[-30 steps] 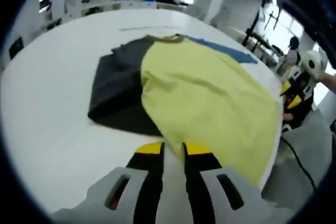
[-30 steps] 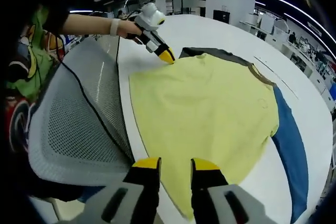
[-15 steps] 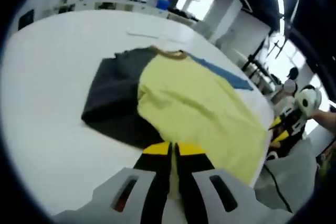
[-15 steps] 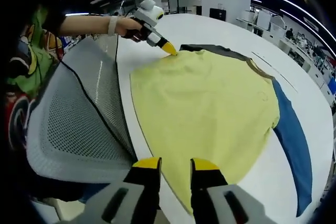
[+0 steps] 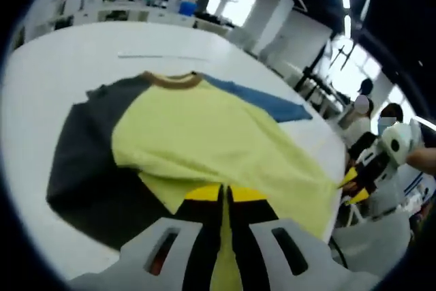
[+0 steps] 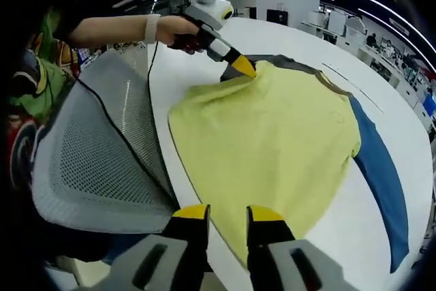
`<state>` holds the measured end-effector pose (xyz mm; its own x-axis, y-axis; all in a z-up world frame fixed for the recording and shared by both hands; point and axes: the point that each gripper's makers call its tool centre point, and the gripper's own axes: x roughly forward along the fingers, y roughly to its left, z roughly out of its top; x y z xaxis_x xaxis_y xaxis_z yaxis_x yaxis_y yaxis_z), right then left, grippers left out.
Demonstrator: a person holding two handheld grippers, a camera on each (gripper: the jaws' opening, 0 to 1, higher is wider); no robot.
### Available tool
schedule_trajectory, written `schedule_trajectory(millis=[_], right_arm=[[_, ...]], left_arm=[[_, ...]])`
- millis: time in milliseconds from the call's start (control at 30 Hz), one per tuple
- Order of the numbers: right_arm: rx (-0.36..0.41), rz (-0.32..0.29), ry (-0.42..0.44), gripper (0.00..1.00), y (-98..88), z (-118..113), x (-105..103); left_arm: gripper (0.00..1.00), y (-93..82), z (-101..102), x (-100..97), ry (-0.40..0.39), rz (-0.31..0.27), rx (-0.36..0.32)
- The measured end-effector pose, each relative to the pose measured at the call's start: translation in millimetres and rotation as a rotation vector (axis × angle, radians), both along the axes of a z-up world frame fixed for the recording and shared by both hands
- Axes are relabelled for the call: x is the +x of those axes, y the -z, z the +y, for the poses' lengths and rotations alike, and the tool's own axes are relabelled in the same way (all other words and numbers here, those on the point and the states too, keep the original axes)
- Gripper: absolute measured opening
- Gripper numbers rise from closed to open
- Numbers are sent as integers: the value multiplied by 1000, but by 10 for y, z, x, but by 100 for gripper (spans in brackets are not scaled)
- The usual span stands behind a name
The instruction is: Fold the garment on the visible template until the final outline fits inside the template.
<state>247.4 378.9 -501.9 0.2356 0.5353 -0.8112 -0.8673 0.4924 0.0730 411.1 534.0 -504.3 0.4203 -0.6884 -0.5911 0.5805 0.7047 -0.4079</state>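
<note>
A yellow garment (image 5: 204,134) with a brown collar (image 5: 170,81) and a blue sleeve (image 5: 266,103) lies spread on the round white table (image 5: 54,52). A dark grey panel (image 5: 82,161) shows from under its side. My left gripper (image 5: 223,195) is shut on the garment's side edge, which is lifted off the table, and yellow cloth runs down between the jaws. In the right gripper view, the left gripper (image 6: 242,67) holds the raised fold over the yellow garment (image 6: 272,134). My right gripper (image 6: 228,219) stands open at the hem, near the table's edge.
A grey mesh chair (image 6: 88,155) with a black cable across it stands against the table's near edge. A person's arm (image 6: 116,31) reaches in from the left. The blue sleeve (image 6: 381,168) lies flat on the table. Desks and pillars stand far behind.
My left gripper closed on the yellow garment's side edge, lifted it and carried it inward over the body. The right gripper has stayed at the hem.
</note>
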Motion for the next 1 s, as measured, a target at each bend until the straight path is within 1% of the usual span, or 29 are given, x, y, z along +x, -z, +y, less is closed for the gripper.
schedule_trajectory(millis=[200,367,533,700,833,867,1000], right_arm=[[-1,3,18,18,5,-59,-10],[2,4,26,18,4,-73,-19],[3,2,27,18,3,-66,-16],[7,-4,31,18,-17,-55,6],[8,-9,32,18,-26,-48,30],[11,-13,32,19,-33,-42,42],[19,-21,33,20,-55,-19,82]], left_arm=[[0,161,-121,57,18,35,14],[0,231,-112,44,29,39,35],[0,253,-93,39,37,37,48],[2,253,-86,38,49,20,49],[18,184,-85,30,59,-12,49],[21,145,-80,37,63,-35,55],[28,50,-21,30,75,-63,59]])
